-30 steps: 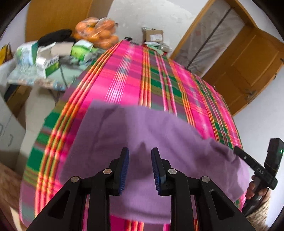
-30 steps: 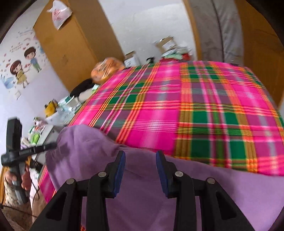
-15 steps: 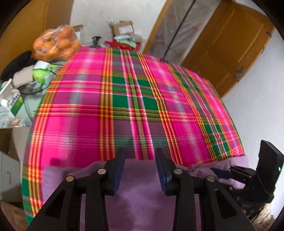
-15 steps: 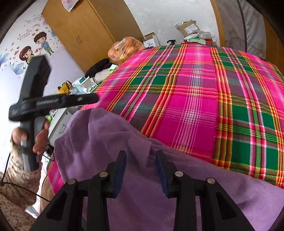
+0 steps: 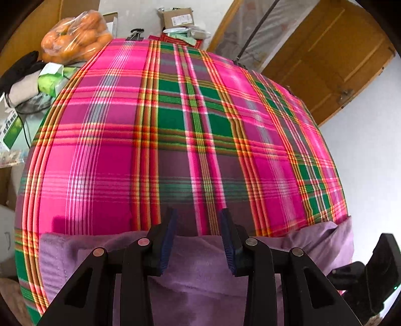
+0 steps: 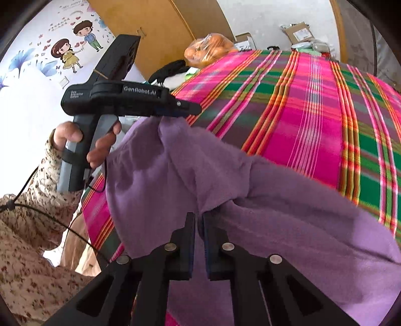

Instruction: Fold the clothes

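A purple fleece garment [image 5: 200, 275] lies bunched along the near edge of a bed with a pink and green plaid cover [image 5: 112, 163]. My left gripper [image 5: 198, 215] is open, its blue pads apart just above the garment's far edge. In the right wrist view the garment [image 6: 288, 213] rises in a fold, and my right gripper [image 6: 199, 218] is shut on that fold. In the same view the left gripper [image 6: 193, 108] shows from the side, held by a hand [image 6: 100, 148], its tip at the garment's upper left corner. The right gripper's black body [image 5: 381, 265] sits at the left view's lower right.
A bag of oranges [image 5: 75, 35], dark clothing and boxes crowd the surface left of the bed. Cardboard boxes [image 5: 178, 17] stand beyond its far end. A wooden door [image 5: 325, 57] is at the right. A patterned sleeve [image 6: 30, 225] and a cable hang at the bed's near left.
My right gripper has shut on a fold of the purple garment. The left gripper drew back to the garment's far edge and stayed open, and the garment bunched up toward the near edge.
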Motion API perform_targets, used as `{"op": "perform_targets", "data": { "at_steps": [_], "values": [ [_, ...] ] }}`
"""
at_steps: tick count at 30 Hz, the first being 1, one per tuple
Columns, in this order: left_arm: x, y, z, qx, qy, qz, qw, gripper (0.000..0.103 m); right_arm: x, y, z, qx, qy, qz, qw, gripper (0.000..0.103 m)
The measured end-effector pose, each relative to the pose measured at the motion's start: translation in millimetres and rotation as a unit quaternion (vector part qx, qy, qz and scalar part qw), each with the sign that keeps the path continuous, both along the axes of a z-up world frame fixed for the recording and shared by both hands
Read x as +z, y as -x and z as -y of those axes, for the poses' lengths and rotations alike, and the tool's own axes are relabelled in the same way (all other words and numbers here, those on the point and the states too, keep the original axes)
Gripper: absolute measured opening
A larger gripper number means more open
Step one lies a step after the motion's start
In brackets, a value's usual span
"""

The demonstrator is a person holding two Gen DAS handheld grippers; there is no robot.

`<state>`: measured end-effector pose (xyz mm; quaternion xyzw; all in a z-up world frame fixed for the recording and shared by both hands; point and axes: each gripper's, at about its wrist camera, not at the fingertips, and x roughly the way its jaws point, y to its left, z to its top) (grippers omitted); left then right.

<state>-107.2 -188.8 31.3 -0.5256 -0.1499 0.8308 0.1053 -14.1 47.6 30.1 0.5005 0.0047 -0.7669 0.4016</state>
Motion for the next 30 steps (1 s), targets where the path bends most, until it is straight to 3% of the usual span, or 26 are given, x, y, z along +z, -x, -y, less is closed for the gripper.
{"op": "perform_targets", "data": {
  "at_steps": [3,7,8,10,11,17,23,30],
  "values": [
    [-7,-4,1,0.001,0.005,0.01,0.9999,0.036,-5,-6,-1,0.009,-0.004,0.012,1.0,0.009],
    [-11,-10,3,0.002,0.004,0.017,0.9999,0.036,8,4,-11,-0.022,0.005,-0.005,1.0,0.009],
    [-12,-11,4,0.003,0.003,0.018,0.9998,0.036,12,7,-13,-0.03,0.007,-0.009,0.999,0.013],
    [-12,-13,5,0.005,0.0,0.018,0.9998,0.036,19,12,-18,-0.045,0.012,-0.018,0.999,0.035],
    [-12,-13,6,0.006,-0.001,0.018,0.9998,0.036,22,14,-20,-0.053,0.014,-0.022,0.998,0.038],
    [-12,-18,5,0.008,-0.001,0.02,0.9998,0.036,-3,34,-23,-0.07,0.046,0.075,0.994,0.039],
    [-14,-17,5,0.008,-0.002,0.021,0.9997,0.036,-16,31,-16,-0.043,0.035,0.098,0.994,0.039],
    [-15,-17,6,0.008,-0.003,0.023,0.9997,0.036,-19,43,-11,-0.056,0.079,0.106,0.99,0.039]
  ]
}}
